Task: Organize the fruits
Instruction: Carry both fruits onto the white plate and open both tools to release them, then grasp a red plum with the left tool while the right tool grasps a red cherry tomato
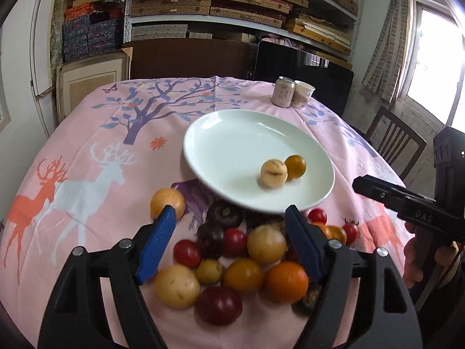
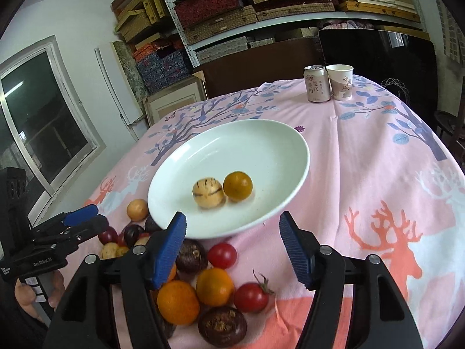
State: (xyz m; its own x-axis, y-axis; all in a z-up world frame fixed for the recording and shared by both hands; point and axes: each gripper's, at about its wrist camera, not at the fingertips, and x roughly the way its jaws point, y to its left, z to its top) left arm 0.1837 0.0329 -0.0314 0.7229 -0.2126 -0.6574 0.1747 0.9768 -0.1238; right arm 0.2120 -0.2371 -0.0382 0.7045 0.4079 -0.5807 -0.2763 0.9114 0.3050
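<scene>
A white plate [image 1: 226, 142] [image 2: 261, 142] holds a pale striped fruit [image 1: 273, 173] [image 2: 208, 193] and a small orange fruit [image 1: 295, 167] [image 2: 237, 186]. In front of it lies a pile of several fruits on the pink cloth: red tomatoes [image 1: 187, 253] [image 2: 222, 255], oranges [image 1: 286, 282] [image 2: 178, 302], yellow fruits [image 1: 266, 243], dark purple ones [image 1: 224, 213] [image 2: 222, 325]. My left gripper [image 1: 231, 245] is open and empty over the pile. My right gripper [image 2: 232, 250] is open and empty above the pile's right side; its body shows in the left wrist view [image 1: 407, 200].
A drink can [image 1: 282, 91] [image 2: 316, 83] and a paper cup [image 1: 303, 93] [image 2: 340, 81] stand at the table's far right. A lone yellow fruit [image 1: 167, 203] [image 2: 137, 210] lies left of the plate. Chairs and shelves of boxes stand behind the table.
</scene>
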